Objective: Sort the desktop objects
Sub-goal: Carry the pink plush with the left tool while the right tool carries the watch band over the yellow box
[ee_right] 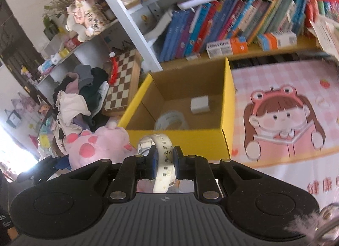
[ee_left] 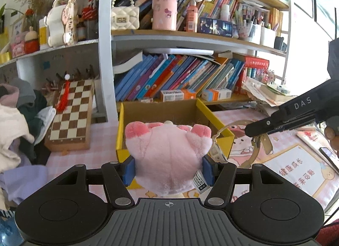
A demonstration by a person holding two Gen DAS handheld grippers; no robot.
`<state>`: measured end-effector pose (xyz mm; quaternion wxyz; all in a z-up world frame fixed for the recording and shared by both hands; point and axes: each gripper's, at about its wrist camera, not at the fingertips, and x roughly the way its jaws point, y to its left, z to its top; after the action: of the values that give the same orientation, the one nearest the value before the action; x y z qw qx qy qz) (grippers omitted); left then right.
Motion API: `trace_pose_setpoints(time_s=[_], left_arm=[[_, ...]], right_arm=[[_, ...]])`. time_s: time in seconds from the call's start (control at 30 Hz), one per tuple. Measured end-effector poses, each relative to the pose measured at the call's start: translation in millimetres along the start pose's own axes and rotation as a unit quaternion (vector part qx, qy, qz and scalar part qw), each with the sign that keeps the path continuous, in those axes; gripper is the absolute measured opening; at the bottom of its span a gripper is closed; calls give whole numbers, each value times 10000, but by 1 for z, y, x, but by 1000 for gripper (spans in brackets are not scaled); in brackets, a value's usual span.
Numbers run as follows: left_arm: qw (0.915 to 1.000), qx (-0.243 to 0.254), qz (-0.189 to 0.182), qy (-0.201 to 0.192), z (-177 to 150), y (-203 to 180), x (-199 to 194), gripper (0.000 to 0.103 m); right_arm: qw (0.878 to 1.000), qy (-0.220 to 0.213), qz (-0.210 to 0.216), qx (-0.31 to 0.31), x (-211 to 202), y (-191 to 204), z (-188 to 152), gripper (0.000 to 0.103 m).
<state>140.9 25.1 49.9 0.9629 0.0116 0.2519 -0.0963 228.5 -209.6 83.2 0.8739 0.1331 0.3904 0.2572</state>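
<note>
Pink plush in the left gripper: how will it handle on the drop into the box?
The pink plush bulges past the left gripper pads, so probably soft and light. It likely flops rather than rolls, landing quietly in the yellow box.

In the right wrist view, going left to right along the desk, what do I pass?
Clothes pile → chessboard → yellow box → pink cartoon-girl desk mat.

pink plush toy (ee_left: 167,157), white watch (ee_right: 163,152), both gripped
</note>
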Motion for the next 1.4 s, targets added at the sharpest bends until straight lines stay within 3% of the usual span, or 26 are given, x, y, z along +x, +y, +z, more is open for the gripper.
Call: trace_pose_setpoints(time_s=[0.6,0.93,1.23,1.4], left_arm=[[9996,-33,216,-163,26,-11,20,60],[9993,5,360,-60,37,-16,42,60],[9986,18,513,115,46,-12,56,60],[9978,43,619,229,49,-5,63,60]], right_arm=[[9976,-206,379,-548,16,-2,57,15],[9924,-304,249,-1168,42,-10,92,15],[9809,-41,2,-1943,89,-12,99,14],[9616,409,-177,-2707,121,-10,90,14]])
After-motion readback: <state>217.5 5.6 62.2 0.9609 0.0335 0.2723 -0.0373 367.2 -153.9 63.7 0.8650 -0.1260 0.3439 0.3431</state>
